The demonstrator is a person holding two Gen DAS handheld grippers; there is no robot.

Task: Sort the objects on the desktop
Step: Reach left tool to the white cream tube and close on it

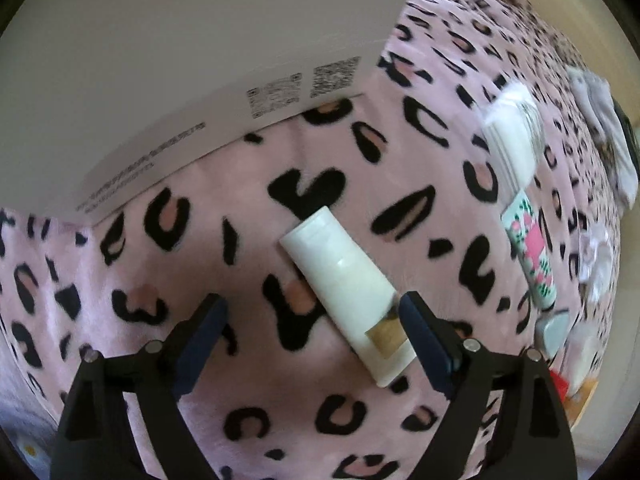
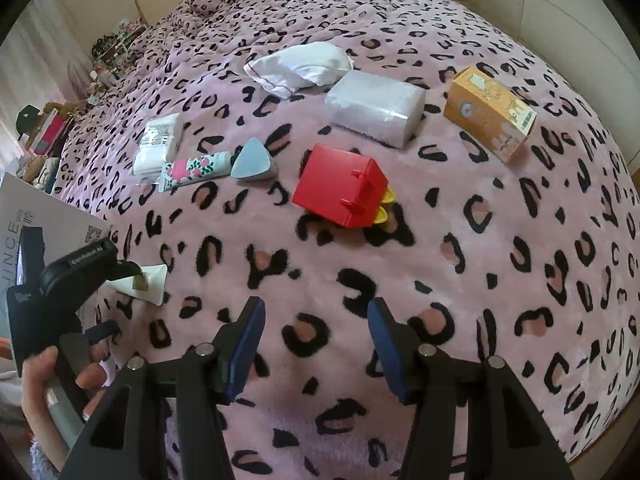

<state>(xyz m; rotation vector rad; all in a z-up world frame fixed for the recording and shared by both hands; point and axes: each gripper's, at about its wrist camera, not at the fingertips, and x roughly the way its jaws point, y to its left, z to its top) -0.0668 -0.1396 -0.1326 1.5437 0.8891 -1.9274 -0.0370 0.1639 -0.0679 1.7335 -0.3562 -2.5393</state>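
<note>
On the leopard-print bed [image 2: 440, 240], our left gripper [image 1: 314, 306] spreads its fingers, released, straddling the white tube [image 1: 344, 280] for pickup; our right gripper [image 2: 316, 308], fingers half-open, holds nothing.

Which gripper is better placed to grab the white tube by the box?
Left. The left gripper hovers open right over the white tube; the right gripper is over bare blanket, well off it.
</note>
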